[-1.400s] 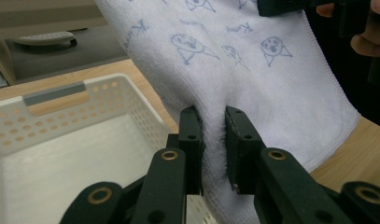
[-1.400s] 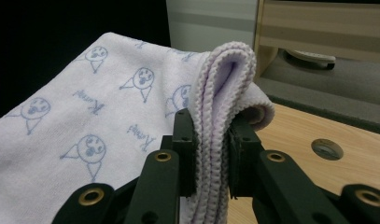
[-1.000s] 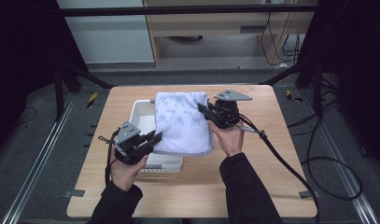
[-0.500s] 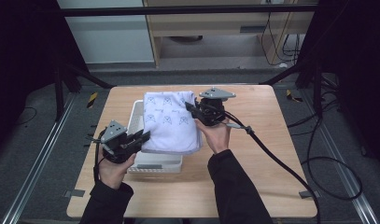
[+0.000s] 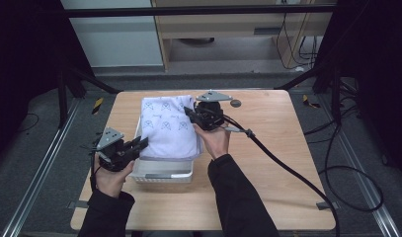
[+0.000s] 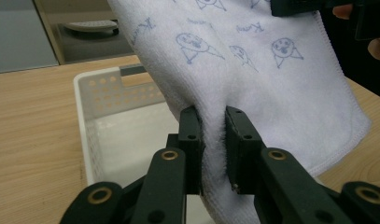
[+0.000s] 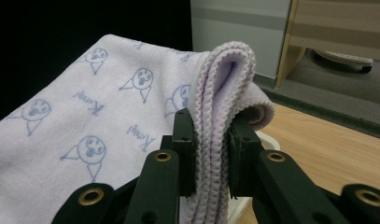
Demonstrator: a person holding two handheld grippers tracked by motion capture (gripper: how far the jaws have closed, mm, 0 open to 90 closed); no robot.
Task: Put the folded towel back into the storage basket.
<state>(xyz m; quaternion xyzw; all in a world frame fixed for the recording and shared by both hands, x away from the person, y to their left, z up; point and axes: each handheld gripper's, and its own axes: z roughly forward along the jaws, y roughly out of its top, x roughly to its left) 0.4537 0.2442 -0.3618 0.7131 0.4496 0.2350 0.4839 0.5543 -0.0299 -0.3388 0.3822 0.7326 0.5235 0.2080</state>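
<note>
Both claws, left (image 5: 139, 144) & right (image 5: 192, 114), grip folded towel (image 5: 169, 126) over white basket (image 5: 161, 173).

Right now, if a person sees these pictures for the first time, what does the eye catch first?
First, the folded white towel with blue cartoon faces, held over the white perforated basket at the table's left middle. The left gripper pinches its near edge and the right gripper clamps its far folded edge, both jaws shut on the cloth. A thick black cable trails across the wooden table to the right.
</note>
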